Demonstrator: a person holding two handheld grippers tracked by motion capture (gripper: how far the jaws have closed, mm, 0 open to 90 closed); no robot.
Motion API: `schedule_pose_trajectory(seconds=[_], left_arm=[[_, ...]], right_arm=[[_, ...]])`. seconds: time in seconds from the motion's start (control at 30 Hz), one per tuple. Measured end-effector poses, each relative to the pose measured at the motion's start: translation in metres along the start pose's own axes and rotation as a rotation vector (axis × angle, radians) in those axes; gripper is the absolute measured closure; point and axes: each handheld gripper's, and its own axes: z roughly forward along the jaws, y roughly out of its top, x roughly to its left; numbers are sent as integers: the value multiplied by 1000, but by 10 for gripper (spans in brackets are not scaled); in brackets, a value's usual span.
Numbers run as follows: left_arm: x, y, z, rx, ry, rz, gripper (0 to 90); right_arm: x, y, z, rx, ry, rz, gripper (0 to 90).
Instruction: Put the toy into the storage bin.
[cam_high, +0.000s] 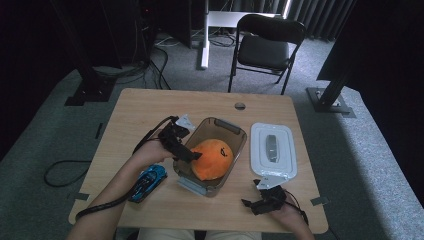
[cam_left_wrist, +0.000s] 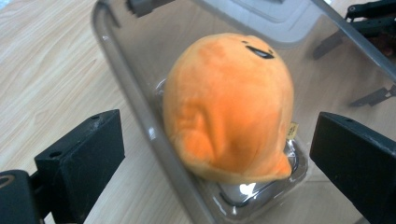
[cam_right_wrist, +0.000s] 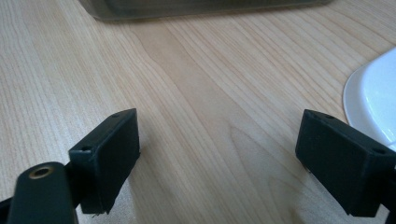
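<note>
An orange plush toy (cam_high: 212, 157) (cam_left_wrist: 229, 102) with a small black face sits inside a clear grey plastic container (cam_high: 220, 123) (cam_left_wrist: 135, 107) at the middle of the table. My left gripper (cam_high: 190, 154) (cam_left_wrist: 217, 137) hovers at the container's left rim, open, its jaws standing wide on either side of the plush without touching it. A white lid (cam_high: 272, 150) (cam_right_wrist: 373, 102) lies flat to the right of the container. My right gripper (cam_high: 252, 205) (cam_right_wrist: 219, 133) rests low near the table's front right, open over bare wood, with the container's base (cam_right_wrist: 201, 7) ahead of it.
A blue toy car (cam_high: 148, 182) lies by the left forearm near the front left. A black folding chair (cam_high: 267, 42) stands beyond the table's far edge. A cable grommet (cam_high: 240, 105) sits at the far middle of the wooden table (cam_high: 145, 107).
</note>
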Motion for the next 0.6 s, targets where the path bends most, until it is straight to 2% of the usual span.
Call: schedule_pose_trajectory(seconds=[0.4,0.6], left_arm=[[7,-27,-21,-19,48,-41,38],[7,-40,-29,-36,47,-61,38]], right_arm=[[0,0,0,0,-4,4,132],[-1,0,0,0,-9,8,132]])
